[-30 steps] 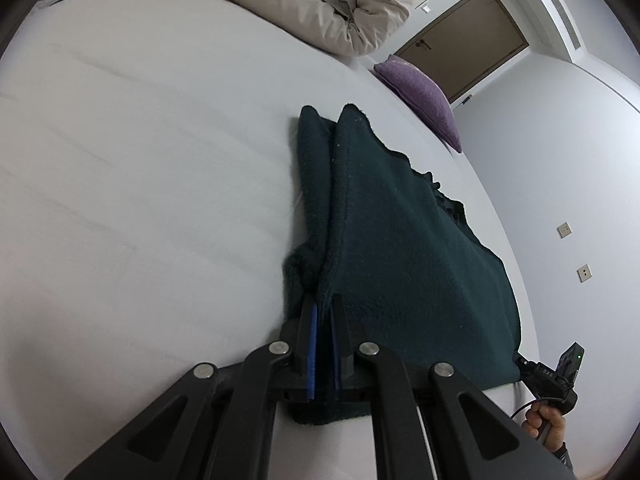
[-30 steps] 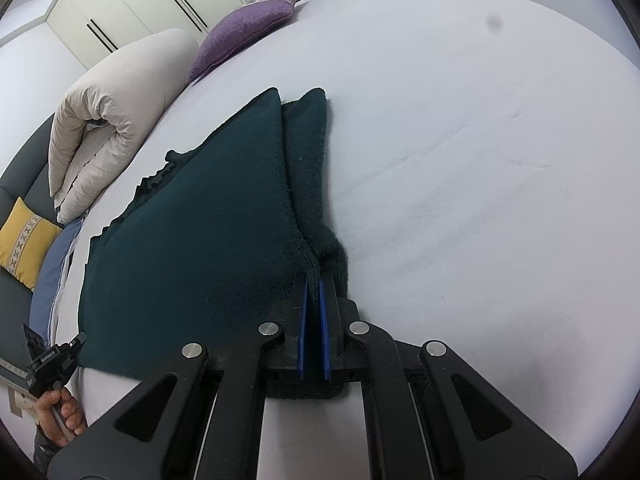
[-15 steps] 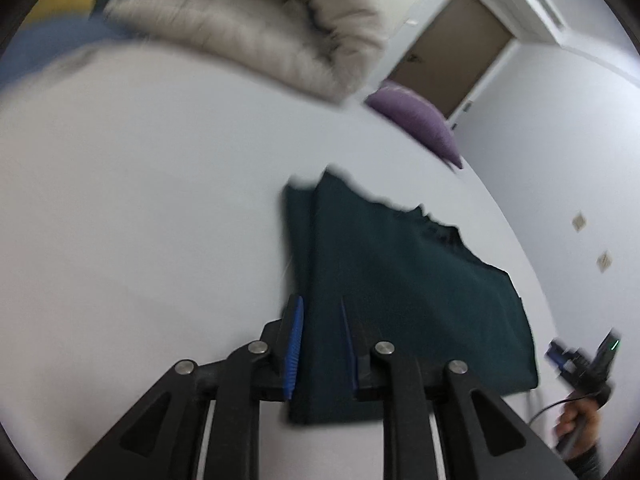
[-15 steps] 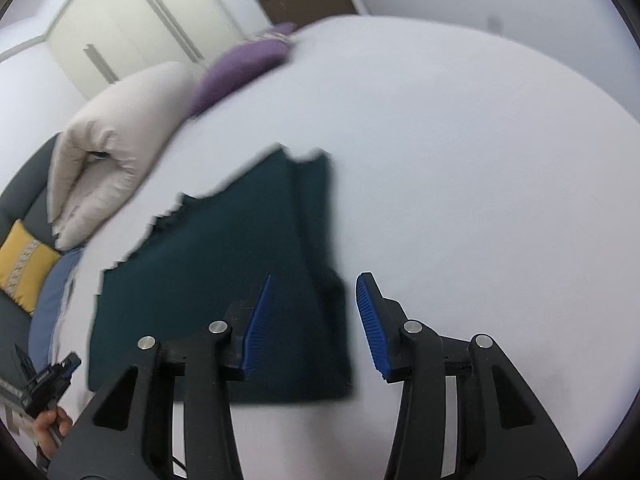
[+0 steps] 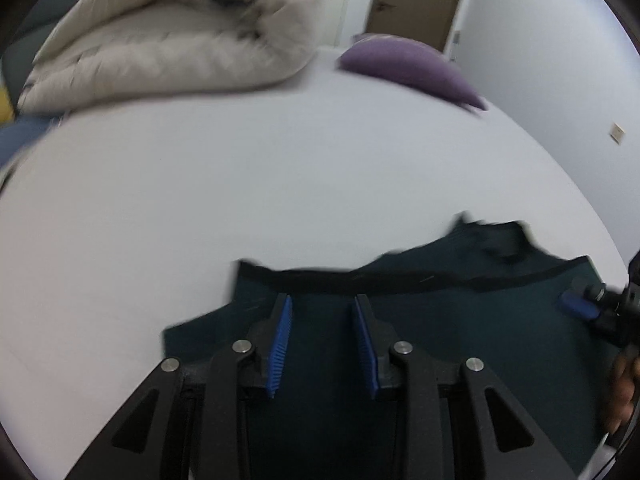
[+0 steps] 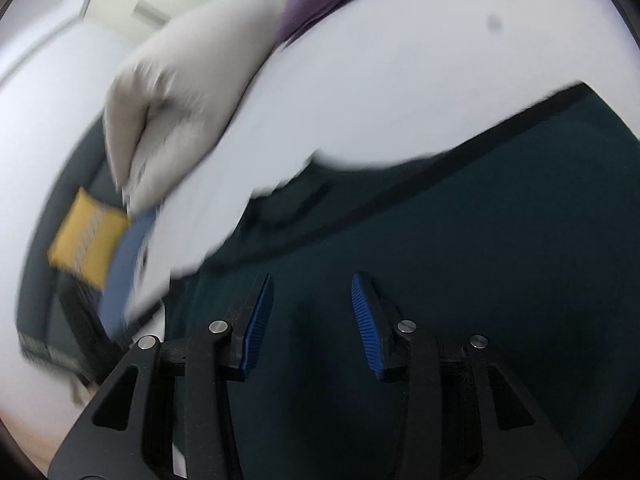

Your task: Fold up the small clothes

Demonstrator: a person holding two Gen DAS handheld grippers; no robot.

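Two hand-held grippers, left (image 5: 322,346) and right (image 6: 312,326), hover apart and empty over the dark green fleece garment (image 5: 460,320); the left's jaws just widened, the right's narrowed. Beyond it on the white bed (image 5: 240,184) lie a beige rolled duvet (image 5: 172,36) and a purple cushion (image 5: 408,66).

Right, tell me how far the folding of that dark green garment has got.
Done: the dark green garment lies on the white bed with one side already doubled over. In hand: nothing. The left gripper and right gripper both hover over it with jaws apart, the left's having just been opening and the right's just closing, with nothing pinched. Left: probably at least one more fold.
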